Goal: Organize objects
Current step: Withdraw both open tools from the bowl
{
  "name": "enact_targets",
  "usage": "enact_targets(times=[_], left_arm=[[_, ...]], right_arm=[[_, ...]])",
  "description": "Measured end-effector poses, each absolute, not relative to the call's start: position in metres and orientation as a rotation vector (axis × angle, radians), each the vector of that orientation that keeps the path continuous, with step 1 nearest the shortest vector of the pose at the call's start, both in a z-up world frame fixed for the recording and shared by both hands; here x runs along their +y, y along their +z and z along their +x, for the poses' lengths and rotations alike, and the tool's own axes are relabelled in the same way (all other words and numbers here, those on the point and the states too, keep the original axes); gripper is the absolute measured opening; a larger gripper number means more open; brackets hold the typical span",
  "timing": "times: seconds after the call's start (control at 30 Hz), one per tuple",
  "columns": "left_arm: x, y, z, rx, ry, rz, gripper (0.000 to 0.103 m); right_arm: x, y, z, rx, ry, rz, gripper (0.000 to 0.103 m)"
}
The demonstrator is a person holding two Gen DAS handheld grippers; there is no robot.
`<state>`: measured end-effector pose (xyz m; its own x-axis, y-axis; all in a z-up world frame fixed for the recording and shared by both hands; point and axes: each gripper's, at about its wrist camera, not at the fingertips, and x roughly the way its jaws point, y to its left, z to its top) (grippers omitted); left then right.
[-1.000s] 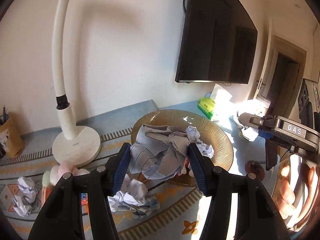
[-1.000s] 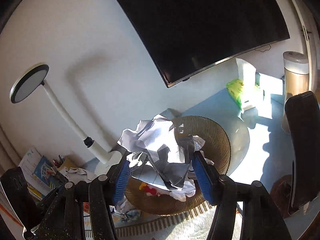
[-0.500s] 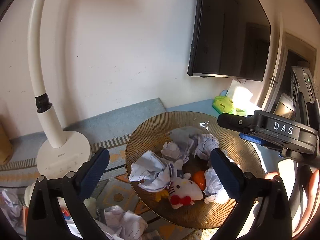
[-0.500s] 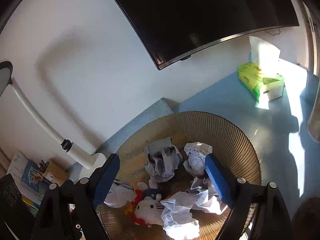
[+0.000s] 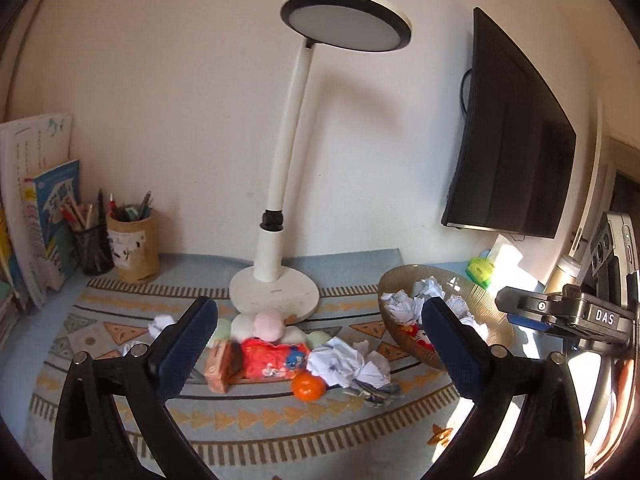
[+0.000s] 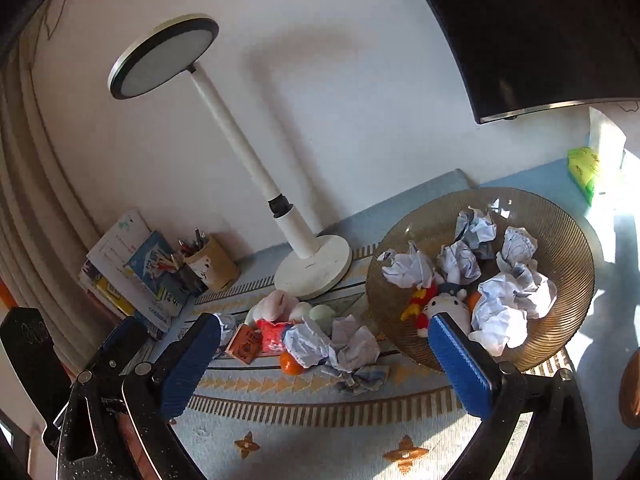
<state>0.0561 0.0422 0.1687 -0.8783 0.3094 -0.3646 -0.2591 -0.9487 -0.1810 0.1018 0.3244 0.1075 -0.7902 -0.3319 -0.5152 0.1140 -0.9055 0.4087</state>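
Left gripper (image 5: pixel 318 334) and right gripper (image 6: pixel 324 346) fingers just opened wide, nothing between, ribbed amber glass bowl (image 6: pixel 560 224) right of frame holds crumpled white paper balls (image 6: pixel 508 304), more on patterned worktop (image 6: pixel 320 412) centre.

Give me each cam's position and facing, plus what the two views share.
Left wrist: sits on the left claw, looking slightly down across the patterned mat at the white desk lamp; own open blue-padded fingers show, and the right claw's body at the right edge.
Right wrist: sits on the right claw, tilted, looking down at the ribbed amber glass bowl of crumpled paper balls; own open fingers show.
Shared: lamp, bowl, small orange fruit, black wall-mounted screen.
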Motion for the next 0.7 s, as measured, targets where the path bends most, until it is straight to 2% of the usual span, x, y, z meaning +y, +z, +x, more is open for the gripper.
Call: enact_targets(times=[0.13, 0.27, 0.5, 0.7], left_arm=[[-0.006, 0.126, 0.064, -0.210, 2.889, -0.709, 0.102], [-0.029, 0.075, 0.053, -0.139, 2.980, -0.872, 0.102], [-0.031, 0.057, 0.046, -0.119, 2.934, -0.908, 0.102], [-0.045, 0.052, 0.042, -0.261, 2.887, -0.964, 0.102]], right_arm=[[0.284, 0.067, 0.112, -0.311, -2.867, 0.912, 0.103], [0.256, 0.035, 0.108, -0.140, -2.902, 0.919, 0.103], [0.251, 0.000, 0.085, -0.186, -2.859, 1.054, 0.103], [0.243, -0.007, 0.076, -0.110, -2.866, 1.158, 0.103]])
